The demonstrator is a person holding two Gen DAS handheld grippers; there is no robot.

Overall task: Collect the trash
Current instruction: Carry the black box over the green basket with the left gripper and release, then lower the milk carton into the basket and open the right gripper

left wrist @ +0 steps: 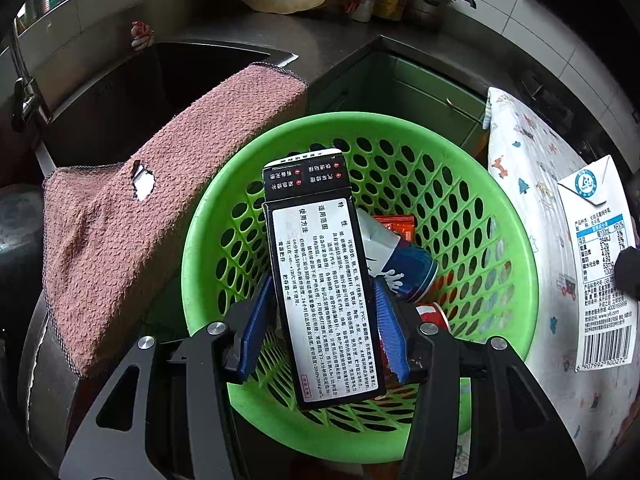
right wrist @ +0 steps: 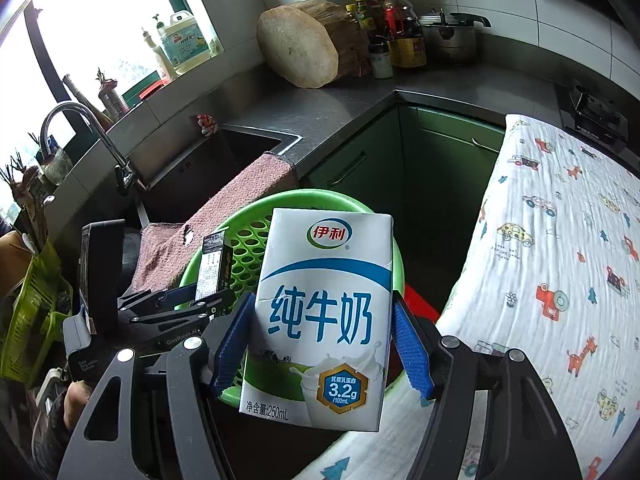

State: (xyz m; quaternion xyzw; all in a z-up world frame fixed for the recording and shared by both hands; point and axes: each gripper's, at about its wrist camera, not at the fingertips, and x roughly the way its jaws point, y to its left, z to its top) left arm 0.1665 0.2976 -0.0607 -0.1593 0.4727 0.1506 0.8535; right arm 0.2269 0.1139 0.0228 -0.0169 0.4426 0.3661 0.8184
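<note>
In the left wrist view my left gripper (left wrist: 323, 282) is shut on a tall black box (left wrist: 320, 280) with a white printed label. It holds the box upright over the green perforated basket (left wrist: 400, 128). Inside the basket lie a blue and white paper cup (left wrist: 400, 264) and a red wrapper (left wrist: 396, 226). My right gripper (right wrist: 324, 299) is shut on a white and blue milk carton (right wrist: 324, 312), held in the air just right of the basket (right wrist: 248, 240). The carton (left wrist: 600, 260) also shows at the right edge of the left wrist view. The black box (right wrist: 214, 264) shows at the left in the right wrist view.
A pink towel (left wrist: 160, 184) hangs from the sink edge (right wrist: 224, 152) onto the basket's left rim. A cloth with a cartoon print (right wrist: 560, 260) covers a surface on the right. A faucet (right wrist: 80, 120), a wooden chopping block (right wrist: 304, 48), bottles (right wrist: 400, 28) and a pressure cooker (right wrist: 452, 36) stand on the steel counter.
</note>
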